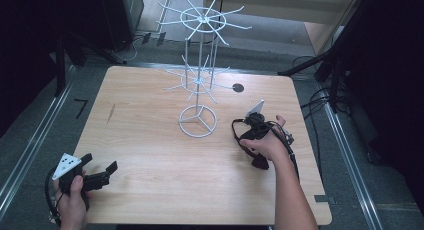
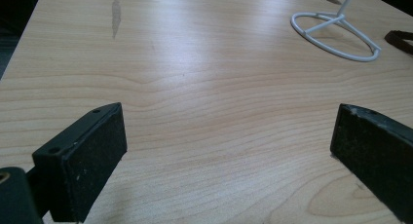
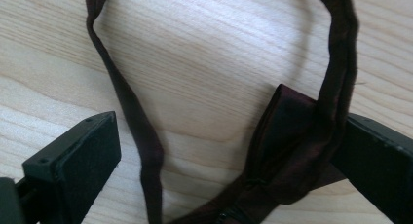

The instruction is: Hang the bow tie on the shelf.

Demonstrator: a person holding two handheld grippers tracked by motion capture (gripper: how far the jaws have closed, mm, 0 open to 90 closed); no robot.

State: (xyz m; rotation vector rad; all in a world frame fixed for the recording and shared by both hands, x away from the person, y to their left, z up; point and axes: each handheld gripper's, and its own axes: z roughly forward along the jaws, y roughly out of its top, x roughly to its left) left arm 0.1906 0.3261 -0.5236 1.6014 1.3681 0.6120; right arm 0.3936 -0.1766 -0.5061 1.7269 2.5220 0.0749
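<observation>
Worktop (image 1: 150, 140) is carrying a white wire rack (image 1: 198, 80), standing upright at centre-back, all hooks bare. Nothing is being hung yet; pickup is judged just starting, lift and hanging left. Dark bow tie (image 3: 292, 151) is lying flat on the worktop right of the rack base, strap loop pointing toward the far edge, bow end toward the person, long axis roughly near-to-far. Right gripper (image 3: 229, 151) is being lowered over it, jaws spread, straddling strap and bow, not pinching. Left gripper (image 1: 100, 172) is being held idle at the near-left corner, jaws spread, empty.
</observation>
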